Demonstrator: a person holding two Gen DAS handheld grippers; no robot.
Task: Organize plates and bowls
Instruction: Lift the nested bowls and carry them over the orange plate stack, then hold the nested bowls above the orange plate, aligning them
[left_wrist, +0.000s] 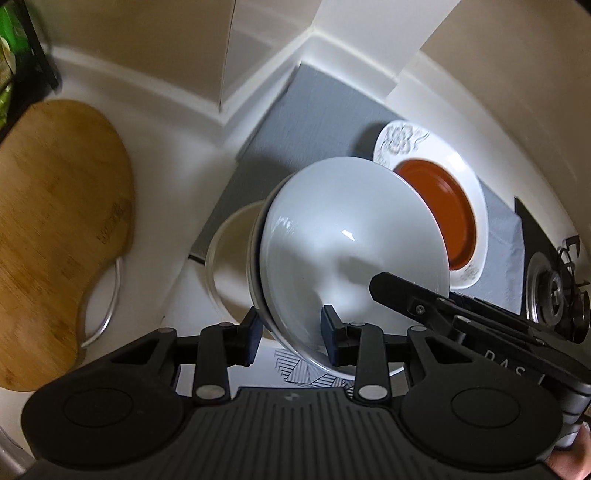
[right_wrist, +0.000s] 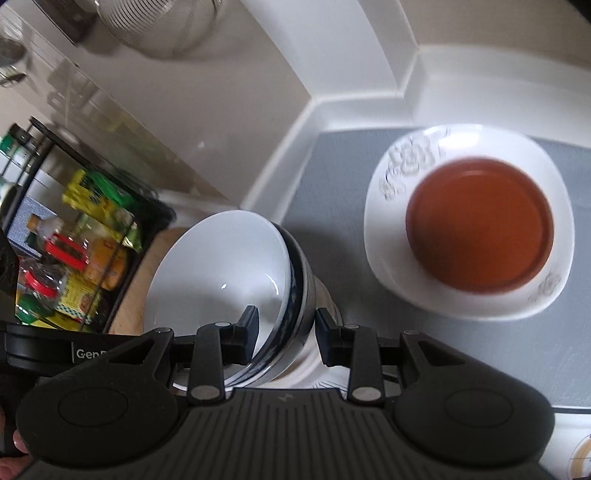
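A stack of nested bowls (left_wrist: 343, 240), white inside with dark-rimmed bowls outside (right_wrist: 295, 295), is tilted and held off the counter. My left gripper (left_wrist: 291, 332) is shut on the near rim of the stack, one finger inside the top bowl and one outside. On the opposite rim my right gripper (right_wrist: 286, 326) is shut the same way; one of its fingers (left_wrist: 391, 291) reaches into the bowl from the right. Beyond the stack an orange plate (right_wrist: 480, 229) lies on a white plate with a grey flower pattern (right_wrist: 391, 173), both resting on a grey mat (right_wrist: 480, 350).
A wooden cutting board (left_wrist: 55, 221) lies on the white counter to the left. A stove burner (left_wrist: 554, 295) is at the right edge. A black wire rack of packets and jars (right_wrist: 74, 240) stands at the left. White walls close the corner behind the grey mat (left_wrist: 314, 129).
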